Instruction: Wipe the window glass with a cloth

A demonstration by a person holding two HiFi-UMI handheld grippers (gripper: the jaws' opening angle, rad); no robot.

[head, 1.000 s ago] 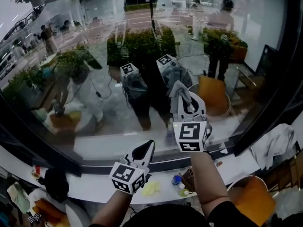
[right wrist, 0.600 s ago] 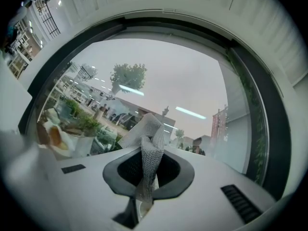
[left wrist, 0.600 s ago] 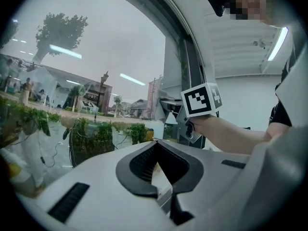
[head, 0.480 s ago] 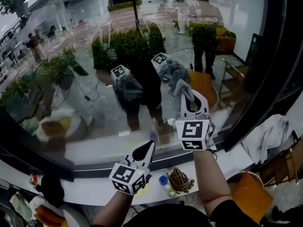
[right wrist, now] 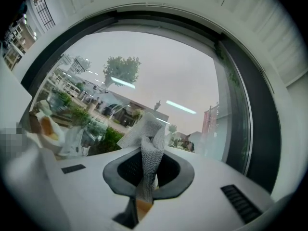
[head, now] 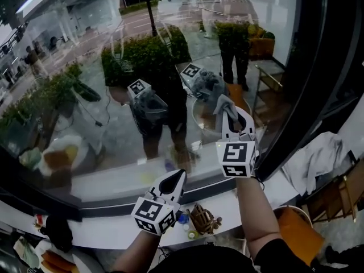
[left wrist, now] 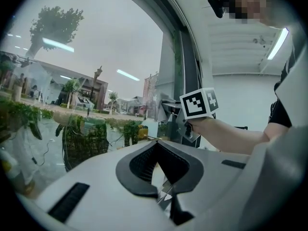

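Note:
The window glass (head: pixel 85 61) fills the head view, with my own reflection in it. My right gripper (head: pixel 232 114) is raised against the pane, shut on a grey cloth (head: pixel 223 106) that bunches out past its tips onto the glass. In the right gripper view the cloth (right wrist: pixel 148 141) stands up between the jaws, the glass (right wrist: pixel 159 76) just beyond. My left gripper (head: pixel 174 182) hangs lower, near the sill, shut and holding nothing. From the left gripper view the jaws (left wrist: pixel 159 170) meet, and the right gripper's marker cube (left wrist: pixel 198 103) shows beside the glass (left wrist: pixel 96 57).
A dark window frame (head: pixel 310 78) runs down at the right, close to the cloth. The white sill (head: pixel 114 229) carries a brown object (head: pixel 200 218) and small bottles. A white rag (head: pixel 318 162) lies at the right, above an orange seat (head: pixel 296 232).
The right gripper and cloth have slid a little right along the glass, closer to the dark frame. My head has turned, shifting the scene left. The left gripper stays low.

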